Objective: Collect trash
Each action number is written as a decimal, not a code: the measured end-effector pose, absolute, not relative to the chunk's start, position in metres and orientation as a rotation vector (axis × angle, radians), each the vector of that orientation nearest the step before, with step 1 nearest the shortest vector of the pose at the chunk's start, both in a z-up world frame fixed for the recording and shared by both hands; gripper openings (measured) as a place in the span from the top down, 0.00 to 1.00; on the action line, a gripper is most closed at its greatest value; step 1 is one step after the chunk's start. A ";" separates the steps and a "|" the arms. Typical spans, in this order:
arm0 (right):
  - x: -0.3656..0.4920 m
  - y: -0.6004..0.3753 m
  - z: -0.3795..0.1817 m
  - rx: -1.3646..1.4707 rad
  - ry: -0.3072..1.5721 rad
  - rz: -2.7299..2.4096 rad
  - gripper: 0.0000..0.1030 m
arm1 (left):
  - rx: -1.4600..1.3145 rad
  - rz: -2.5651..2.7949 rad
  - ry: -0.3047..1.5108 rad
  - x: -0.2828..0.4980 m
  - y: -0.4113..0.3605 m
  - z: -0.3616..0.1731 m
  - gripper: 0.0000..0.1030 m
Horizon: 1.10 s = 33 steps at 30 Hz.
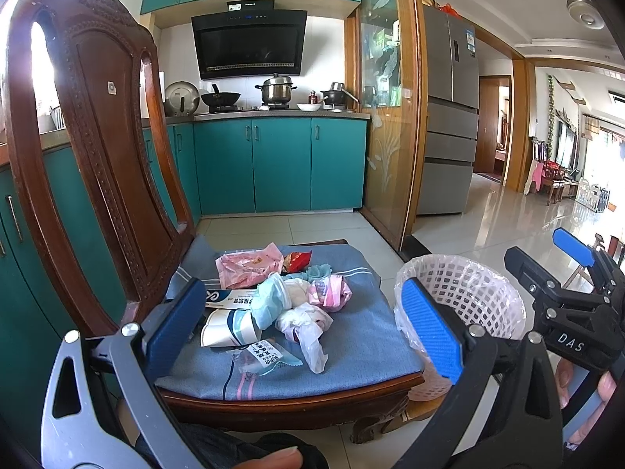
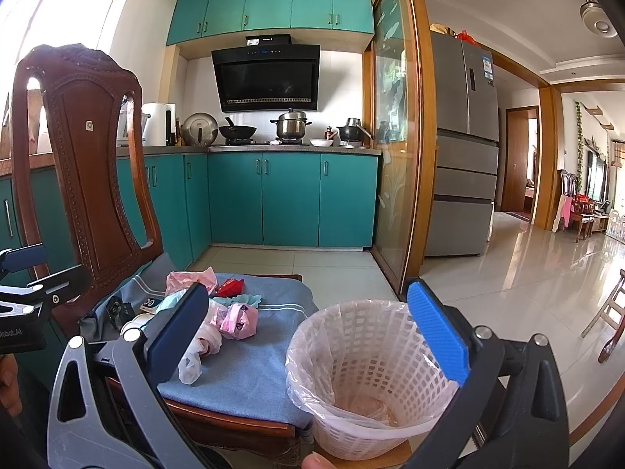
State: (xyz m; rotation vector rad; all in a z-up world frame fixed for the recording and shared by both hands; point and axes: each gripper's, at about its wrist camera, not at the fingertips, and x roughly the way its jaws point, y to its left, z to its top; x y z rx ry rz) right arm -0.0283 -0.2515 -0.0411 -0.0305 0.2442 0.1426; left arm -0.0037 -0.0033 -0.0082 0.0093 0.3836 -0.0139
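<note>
Trash pile [image 1: 281, 305] heaped on chair cushion [image 1: 351, 336]; lined basket [image 2: 367, 371] beside seat for short drops; left gripper [image 1: 308, 332] and right gripper [image 2: 312, 336] fingers wide apart, empty, poised

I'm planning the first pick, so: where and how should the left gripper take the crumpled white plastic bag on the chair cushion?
Probably grip the crumpled white plastic bag by its loose tail, which trails toward the cushion's front edge, clear of the other wrappers. Come from above and the front with the open left gripper; the tail looks thin enough to pinch, and the bunched body sits against the paper cup.
</note>
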 end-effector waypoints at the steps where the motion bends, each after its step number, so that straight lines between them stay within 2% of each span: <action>1: -0.028 -0.252 -0.041 -0.030 0.244 0.142 0.03 | 0.008 -0.014 0.384 -0.004 -0.003 -0.009 0.03; 33: -0.025 -0.248 -0.042 -0.029 0.248 0.148 0.03 | -0.002 -0.014 0.406 0.001 -0.003 -0.009 0.03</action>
